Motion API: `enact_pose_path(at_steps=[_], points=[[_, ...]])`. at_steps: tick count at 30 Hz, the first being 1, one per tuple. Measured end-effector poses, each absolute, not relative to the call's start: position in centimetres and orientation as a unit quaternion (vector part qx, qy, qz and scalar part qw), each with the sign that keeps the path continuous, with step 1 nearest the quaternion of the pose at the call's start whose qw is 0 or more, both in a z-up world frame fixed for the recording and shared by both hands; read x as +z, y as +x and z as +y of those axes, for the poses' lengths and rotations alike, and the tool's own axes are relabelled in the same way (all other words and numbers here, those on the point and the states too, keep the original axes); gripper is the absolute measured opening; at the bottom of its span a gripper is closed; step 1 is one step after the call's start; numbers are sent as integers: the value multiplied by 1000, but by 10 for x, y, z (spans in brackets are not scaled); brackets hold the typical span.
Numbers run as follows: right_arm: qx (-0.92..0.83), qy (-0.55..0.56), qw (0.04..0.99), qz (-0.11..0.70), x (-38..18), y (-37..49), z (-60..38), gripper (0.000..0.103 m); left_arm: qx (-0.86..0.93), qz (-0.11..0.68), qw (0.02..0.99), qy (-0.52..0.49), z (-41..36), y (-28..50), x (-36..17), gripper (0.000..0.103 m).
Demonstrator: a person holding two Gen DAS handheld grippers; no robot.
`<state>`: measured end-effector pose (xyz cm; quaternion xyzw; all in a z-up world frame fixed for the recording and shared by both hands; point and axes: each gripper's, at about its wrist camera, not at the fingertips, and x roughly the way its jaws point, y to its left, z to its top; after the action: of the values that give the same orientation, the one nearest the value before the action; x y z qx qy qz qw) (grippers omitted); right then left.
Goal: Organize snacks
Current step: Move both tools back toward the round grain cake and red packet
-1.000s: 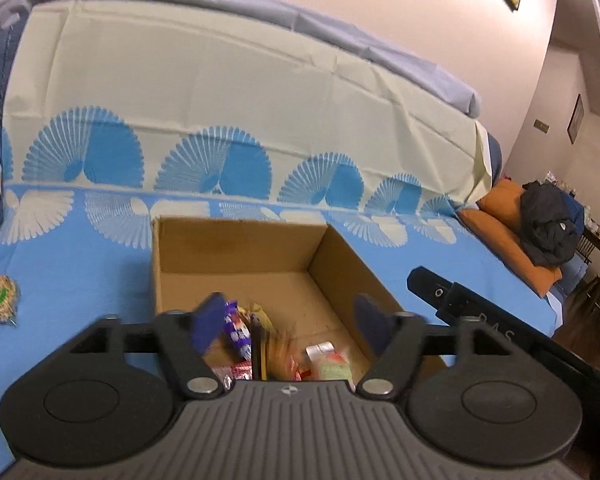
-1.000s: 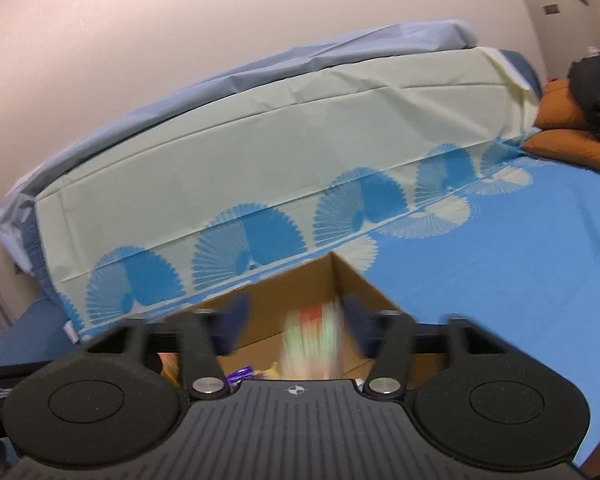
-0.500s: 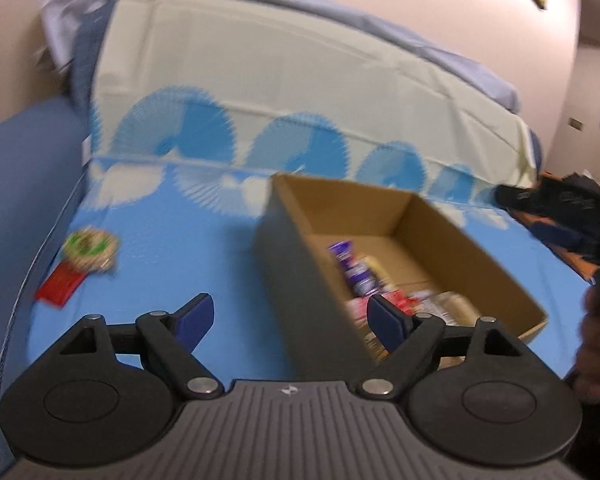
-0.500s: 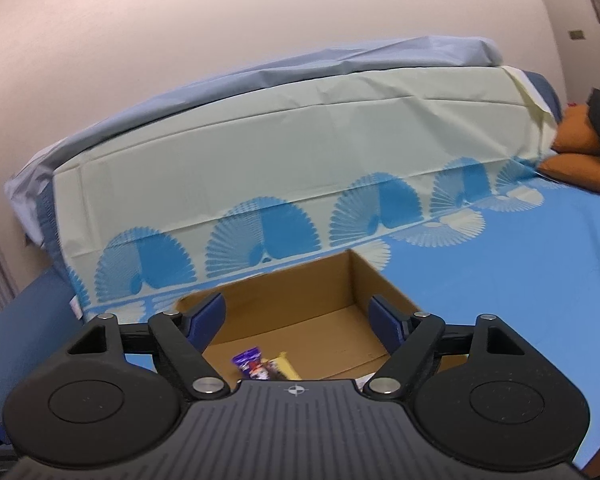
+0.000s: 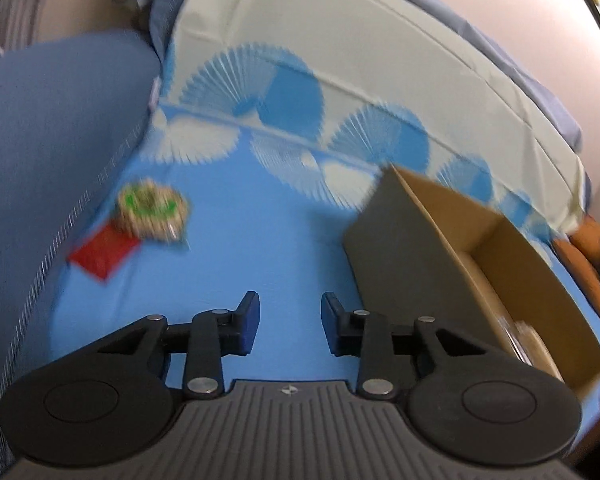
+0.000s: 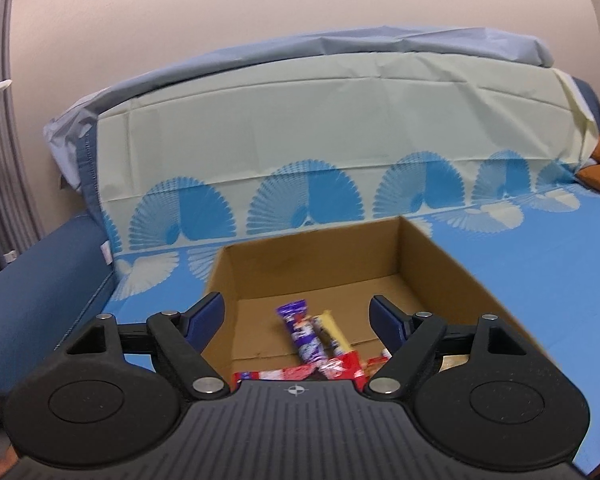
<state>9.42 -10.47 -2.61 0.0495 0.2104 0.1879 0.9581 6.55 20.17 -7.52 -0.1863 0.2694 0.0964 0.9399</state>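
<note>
On blue sheet (image 5: 284,248) | my left gripper (image 5: 289,328) closing on nothing | right gripper (image 6: 298,316) open over cardboard box (image 6: 312,256) | purple wrapper (image 6: 300,330) lies lengthwise inside, pointing away; lettering unreadable | round snack (image 5: 152,210) left of box

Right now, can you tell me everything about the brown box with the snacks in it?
The cardboard box is plain brown, open on top with no flaps showing, sitting upright on the blue patterned bed cover. Inside on its floor lie a purple wrapper, a yellow bar and red packets bunched at the near end. Neither gripper touches it.
</note>
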Motion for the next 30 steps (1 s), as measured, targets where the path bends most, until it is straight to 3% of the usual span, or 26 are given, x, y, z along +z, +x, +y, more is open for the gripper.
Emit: enact_pose_path(at_steps=[1,2,4,12,18,20,22,30], points=[[195,51,956,212,-27,93,-102,71,109,257,942,-186,208,69,-77,38],[208,52,953,214,-28,92,-97,53,122,247,944,-184,211,72,-80,38],[234,52,946,216,-28,89,-89,32,153,234,944,-175,219,73,-92,38],[325,10,911,254,-25,97,-34,30,246,254,901,-253,263,54,-131,37],[386,20,869,310,-21,146,51,55,277,268,884,-265,269,57,-139,37],[393,24,857,331,-27,166,89,80,279,272,882,-264,269,57,-142,37],[388,18,851,353,-40,182,122,94,282,271,883,-260,267,55,-141,37],[359,-59,812,456,-112,245,236,96,298,272,882,-243,265,57,-142,38]])
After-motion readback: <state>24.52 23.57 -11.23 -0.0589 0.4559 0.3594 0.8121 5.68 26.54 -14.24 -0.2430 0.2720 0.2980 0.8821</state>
